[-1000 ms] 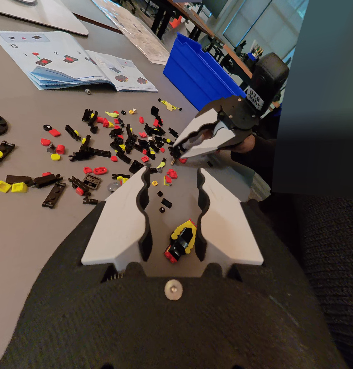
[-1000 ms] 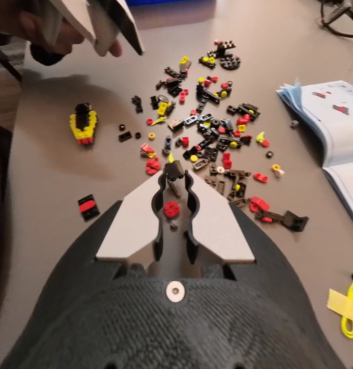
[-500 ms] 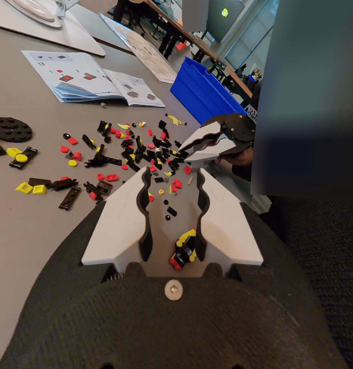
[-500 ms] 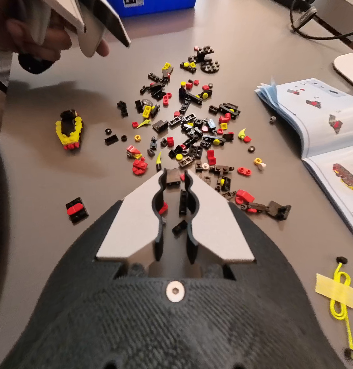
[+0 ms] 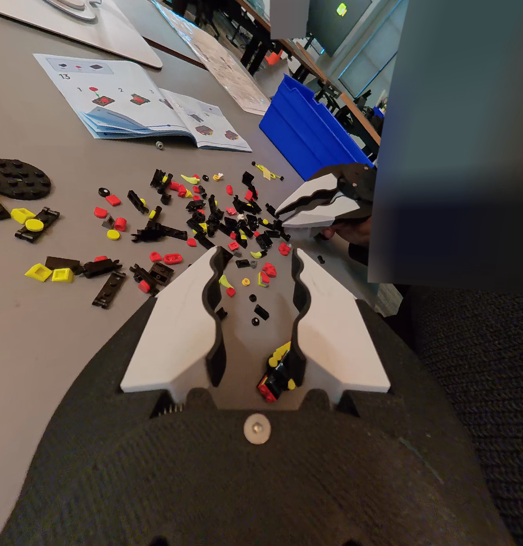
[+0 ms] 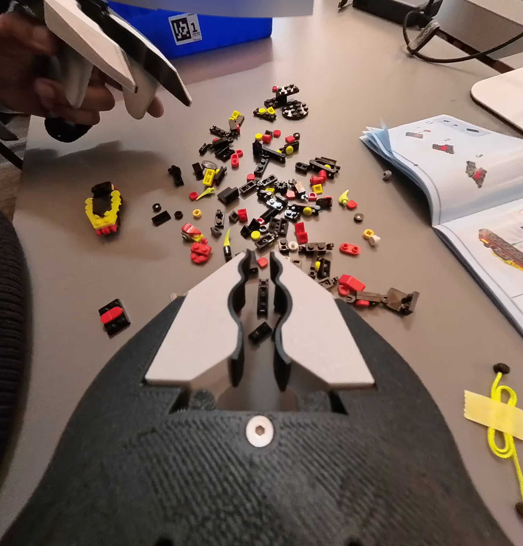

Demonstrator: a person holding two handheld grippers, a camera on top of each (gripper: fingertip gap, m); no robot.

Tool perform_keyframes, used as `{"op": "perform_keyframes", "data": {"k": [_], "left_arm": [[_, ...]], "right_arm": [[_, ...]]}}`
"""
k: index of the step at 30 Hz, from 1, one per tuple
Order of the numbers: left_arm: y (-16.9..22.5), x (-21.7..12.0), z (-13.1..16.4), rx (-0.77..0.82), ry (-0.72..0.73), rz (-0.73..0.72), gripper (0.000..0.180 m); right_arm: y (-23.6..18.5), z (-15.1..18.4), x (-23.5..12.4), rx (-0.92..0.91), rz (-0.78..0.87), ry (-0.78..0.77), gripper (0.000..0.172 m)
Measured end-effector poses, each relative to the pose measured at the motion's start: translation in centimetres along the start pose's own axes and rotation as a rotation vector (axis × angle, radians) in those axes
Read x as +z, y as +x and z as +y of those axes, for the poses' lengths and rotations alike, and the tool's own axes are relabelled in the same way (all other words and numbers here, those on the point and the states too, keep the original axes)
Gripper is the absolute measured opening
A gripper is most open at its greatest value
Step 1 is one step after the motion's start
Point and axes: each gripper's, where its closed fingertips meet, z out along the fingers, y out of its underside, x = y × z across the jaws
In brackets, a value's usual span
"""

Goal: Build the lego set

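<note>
right tongs (image 6: 261,260): jaws narrow but not closed, tighter than half a second ago. a small dark piece (image 6: 249,266) sits against the inner face of the left finger. i see a gap between it and the other pad, where it earlier filled the tips. a red piece (image 6: 262,261) and a black plate (image 6: 262,295) show on the table (image 6: 77,280) through the gap. the tips are at the near edge of the loose bricks (image 6: 272,189), lower than a second ago.

left tongs (image 5: 255,254): jaws wide apart, unchanged, gripping nothing, held above the table. the yellow, black and red model (image 6: 103,206) lies on the table under them, now seen closer to my right finger. beyond the bricks lie the open booklet (image 5: 130,106) and blue bin (image 5: 307,133).
</note>
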Motion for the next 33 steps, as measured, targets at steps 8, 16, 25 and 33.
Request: {"op": "perform_keyframes", "data": {"k": [8,16,25,33], "left_arm": [[0.0,0.0,0.1,-0.007,-0.006,0.006,0.045],[0.2,0.0,0.2,0.003,-0.011,0.004,0.045],[0.2,0.1,0.2,-0.002,-0.014,0.007,0.045],[-0.3,0.4,0.3,-0.023,-0.018,0.001,0.045]], "right_arm": [[-5.3,2.1,-1.4,-0.125,-0.309,-0.102,0.018],[-6.4,4.5,-0.4,-0.283,-0.284,-0.246,0.003],[-3.6,3.2,1.0,-0.221,-0.102,-0.205,0.012],[-1.8,-0.1,1.1,-0.078,-0.066,-0.044,0.015]]}}
